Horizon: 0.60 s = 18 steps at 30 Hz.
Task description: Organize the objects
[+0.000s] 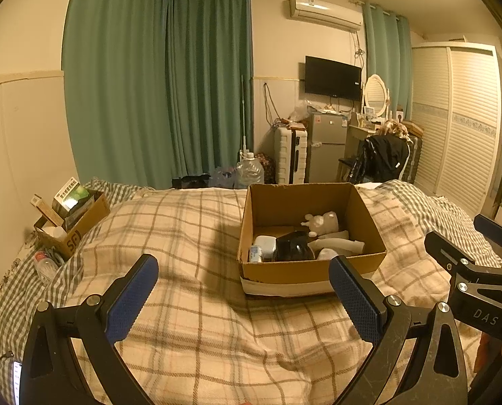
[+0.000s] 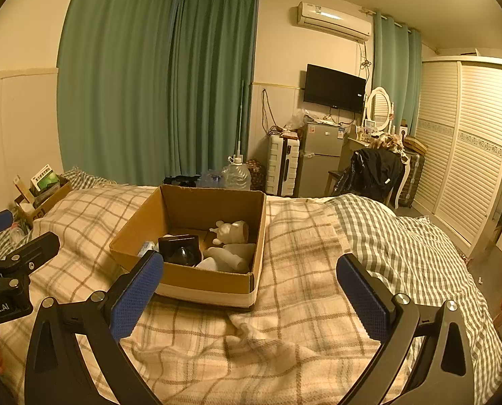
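An open cardboard box (image 1: 313, 271) stands on the plaid bedspread (image 1: 190, 287); it also shows in the right wrist view (image 2: 197, 278). Inside lie a white animal figure (image 1: 323, 222) (image 2: 232, 231), a black boxy object (image 1: 293, 246) (image 2: 180, 249), white bottles (image 1: 338, 244) (image 2: 230, 256) and a small pale packet (image 1: 261, 248). My left gripper (image 1: 244, 280) is open and empty, hovering over the bed in front of the box. My right gripper (image 2: 251, 283) is open and empty, just right of the left one, near the box's front.
A second cardboard box (image 1: 70, 222) with packets stands at the bed's left edge, beside a small bottle (image 1: 45, 265). Beyond the bed are green curtains, a water jug (image 1: 249, 170), a suitcase, a small fridge (image 1: 327, 145), a chair with dark clothes and a wardrobe (image 1: 453, 128).
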### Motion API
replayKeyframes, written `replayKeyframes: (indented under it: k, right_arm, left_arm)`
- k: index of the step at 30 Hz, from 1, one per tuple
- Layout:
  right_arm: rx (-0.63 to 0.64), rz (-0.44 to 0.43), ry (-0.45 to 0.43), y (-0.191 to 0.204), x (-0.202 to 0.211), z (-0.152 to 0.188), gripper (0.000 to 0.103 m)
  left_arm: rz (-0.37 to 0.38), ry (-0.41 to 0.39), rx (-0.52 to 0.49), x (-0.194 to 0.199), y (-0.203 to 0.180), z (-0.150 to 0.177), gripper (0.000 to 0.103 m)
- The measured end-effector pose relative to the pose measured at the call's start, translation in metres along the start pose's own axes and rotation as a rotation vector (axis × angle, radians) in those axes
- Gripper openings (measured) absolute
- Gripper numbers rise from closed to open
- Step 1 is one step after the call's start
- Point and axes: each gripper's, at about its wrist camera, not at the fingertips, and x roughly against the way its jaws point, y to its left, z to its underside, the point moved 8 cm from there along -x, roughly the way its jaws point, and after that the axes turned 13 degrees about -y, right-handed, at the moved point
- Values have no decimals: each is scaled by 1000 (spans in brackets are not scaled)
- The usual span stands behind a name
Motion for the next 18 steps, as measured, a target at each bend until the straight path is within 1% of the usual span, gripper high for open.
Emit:
replayKeyframes:
  k: [18]
  right_arm:
    - [-5,-5,7,4,-1,4,103]
  left_arm:
    - [-14,-8,-8,1,2,-1,103]
